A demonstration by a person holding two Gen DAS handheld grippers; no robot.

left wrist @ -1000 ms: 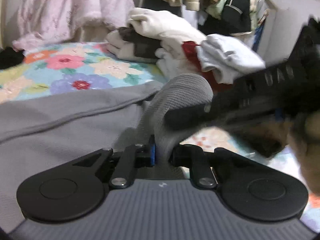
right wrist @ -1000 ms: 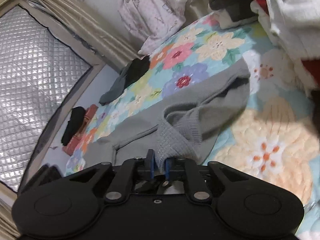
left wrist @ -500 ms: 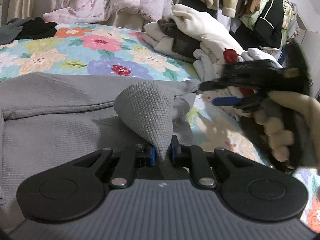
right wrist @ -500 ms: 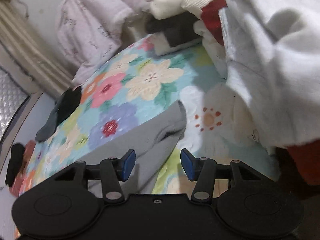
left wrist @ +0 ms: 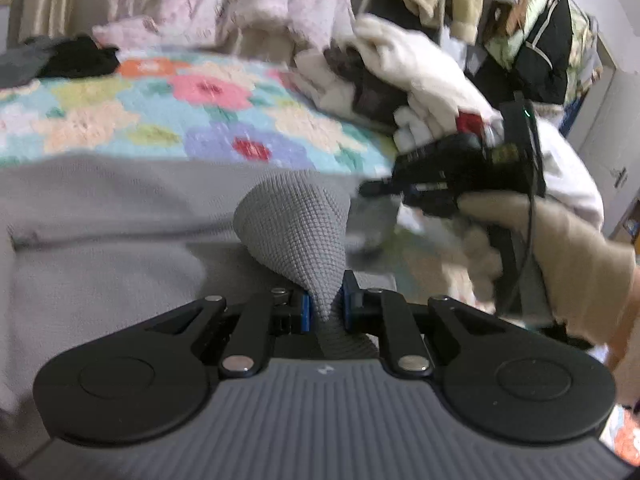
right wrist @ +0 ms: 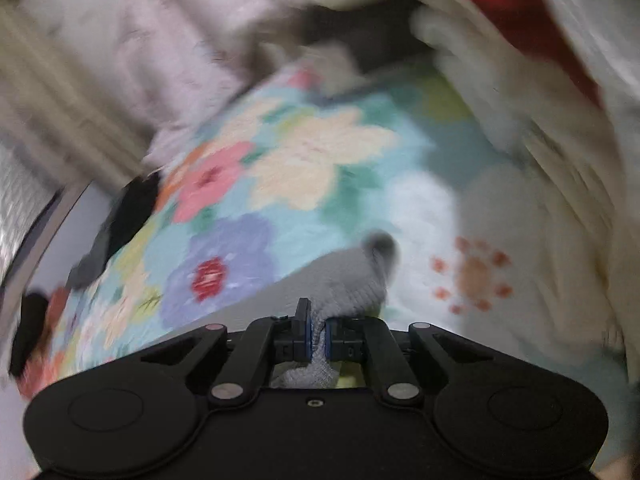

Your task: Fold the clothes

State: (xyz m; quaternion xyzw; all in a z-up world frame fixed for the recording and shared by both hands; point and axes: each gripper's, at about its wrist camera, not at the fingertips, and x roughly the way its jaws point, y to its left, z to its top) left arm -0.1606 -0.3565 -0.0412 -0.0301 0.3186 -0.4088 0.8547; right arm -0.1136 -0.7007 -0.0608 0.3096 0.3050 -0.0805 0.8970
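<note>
A grey waffle-knit garment (left wrist: 120, 232) lies spread on the floral bedspread (left wrist: 160, 120). My left gripper (left wrist: 323, 307) is shut on a raised fold of the grey garment (left wrist: 296, 232). My right gripper (right wrist: 317, 334) is shut on a corner of the same grey garment (right wrist: 352, 280). In the left wrist view the right gripper (left wrist: 460, 172) shows at the right, held by a gloved hand, at the garment's far right edge. Both views are blurred by motion.
A pile of white, cream, brown and red clothes (left wrist: 420, 84) sits at the bed's right, also in the right wrist view (right wrist: 540, 100). A pink quilted blanket (left wrist: 224, 0) lies at the back. Dark socks (left wrist: 76, 58) lie at the far left. Clothes hang at the back right (left wrist: 540, 40).
My right gripper let go of the garment, opened, moved toward the far right corner and has shut on it. My left gripper has kept its hold on the fold.
</note>
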